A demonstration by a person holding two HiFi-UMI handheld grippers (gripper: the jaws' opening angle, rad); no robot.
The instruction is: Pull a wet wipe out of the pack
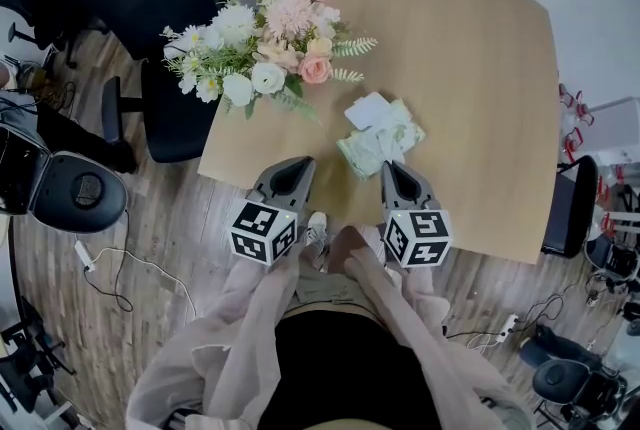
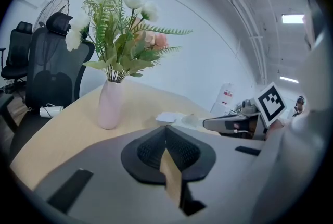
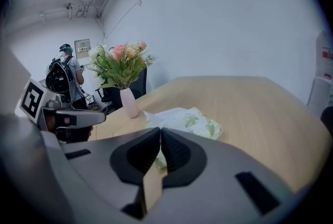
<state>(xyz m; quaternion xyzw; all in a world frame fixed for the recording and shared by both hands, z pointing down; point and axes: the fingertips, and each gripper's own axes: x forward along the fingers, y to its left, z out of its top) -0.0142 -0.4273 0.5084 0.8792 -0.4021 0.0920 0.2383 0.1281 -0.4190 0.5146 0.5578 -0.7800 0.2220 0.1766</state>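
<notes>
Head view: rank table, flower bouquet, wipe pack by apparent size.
1. table
2. flower bouquet: it stands taller, nearer the camera, so it may look oversized
3. wipe pack

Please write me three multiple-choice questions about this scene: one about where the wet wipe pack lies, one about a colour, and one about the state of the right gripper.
1. Where on the light wooden table does the green-and-white soft wet wipe pack lie?
A) in its near half
B) at its far edge
C) overhanging its right edge

2. What colour is the slim smooth vase?
A) black
B) pale pink
C) dark blue

3. How do the fingers of the right gripper stand?
A) wide apart
B) closed on the pack
C) closed together, empty

Answers:
1 A: the head view shows it just ahead of the right gripper.
2 B: the left gripper view shows it pink.
3 C: the right gripper view shows the fingers meeting, with the pack beyond them.
</notes>
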